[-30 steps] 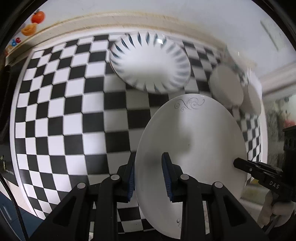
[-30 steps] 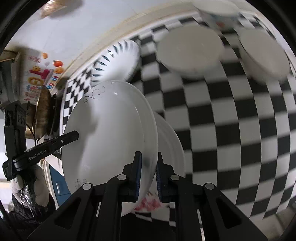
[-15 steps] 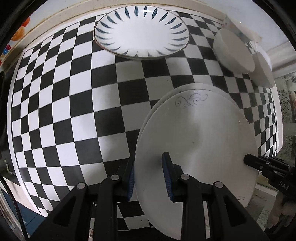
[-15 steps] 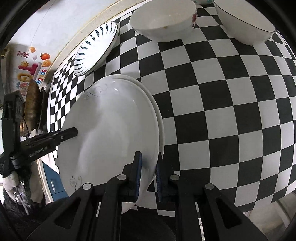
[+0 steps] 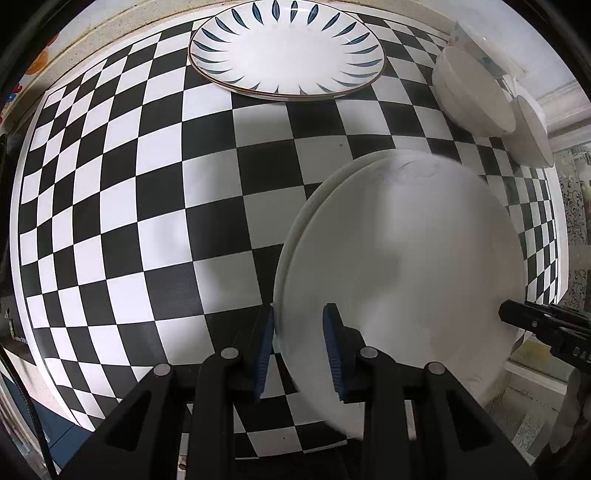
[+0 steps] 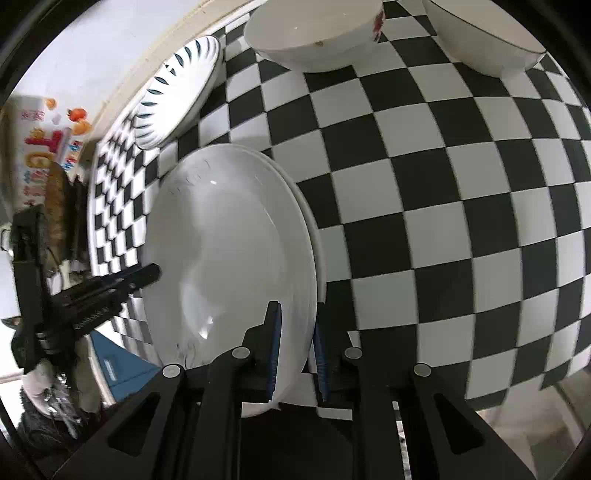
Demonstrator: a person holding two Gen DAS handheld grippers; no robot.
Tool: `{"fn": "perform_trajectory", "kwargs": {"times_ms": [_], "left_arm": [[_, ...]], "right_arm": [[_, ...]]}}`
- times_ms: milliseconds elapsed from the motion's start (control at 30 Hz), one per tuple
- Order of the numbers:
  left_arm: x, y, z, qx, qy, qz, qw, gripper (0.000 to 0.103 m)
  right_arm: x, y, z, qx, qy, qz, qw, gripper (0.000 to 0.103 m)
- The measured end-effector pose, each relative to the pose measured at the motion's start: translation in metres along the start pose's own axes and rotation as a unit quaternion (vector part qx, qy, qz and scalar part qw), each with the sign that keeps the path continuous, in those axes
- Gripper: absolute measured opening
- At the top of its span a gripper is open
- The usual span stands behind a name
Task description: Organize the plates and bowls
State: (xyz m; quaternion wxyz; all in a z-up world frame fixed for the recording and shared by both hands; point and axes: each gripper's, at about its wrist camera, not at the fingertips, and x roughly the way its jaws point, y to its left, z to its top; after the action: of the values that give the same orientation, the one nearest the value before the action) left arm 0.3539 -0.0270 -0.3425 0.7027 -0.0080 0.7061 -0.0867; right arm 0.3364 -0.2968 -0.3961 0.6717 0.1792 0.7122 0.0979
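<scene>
My left gripper point(image 5: 299, 347) jaws clamp the white plate point(image 5: 399, 280), lying nearly flat atop another; my right gripper point(image 6: 297, 350) jaws just loosened around its rim. Only the right view shows the bowl point(image 6: 314, 33) at 12 o'clock.

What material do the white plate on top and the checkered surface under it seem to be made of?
White plate: probably glazed ceramic or porcelain. It is smooth and glossy, with small bright highlights and a thin faint pattern near the rim; melamine cannot be excluded.

Checkered surface: looks like a printed vinyl or plastic cover, flat, with a soft sheen and sharp black and white squares. The material is not certain.
</scene>
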Motion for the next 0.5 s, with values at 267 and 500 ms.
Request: {"fn": "perform_trajectory", "kwargs": {"times_ms": [267, 500], "left_arm": [[-0.008, 0.004, -0.002, -0.018, -0.002, -0.01, 0.9998, 0.024], [-0.07, 0.025, 0.029, -0.061, -0.077, -0.016, 0.9951, 0.024]], "right_arm": [[-0.001, 0.001, 0.003, 0.0, 0.016, -0.007, 1.0, 0.021], [-0.057, 0.015, 0.032, -0.013, -0.032, 0.003, 0.999, 0.021]]}}
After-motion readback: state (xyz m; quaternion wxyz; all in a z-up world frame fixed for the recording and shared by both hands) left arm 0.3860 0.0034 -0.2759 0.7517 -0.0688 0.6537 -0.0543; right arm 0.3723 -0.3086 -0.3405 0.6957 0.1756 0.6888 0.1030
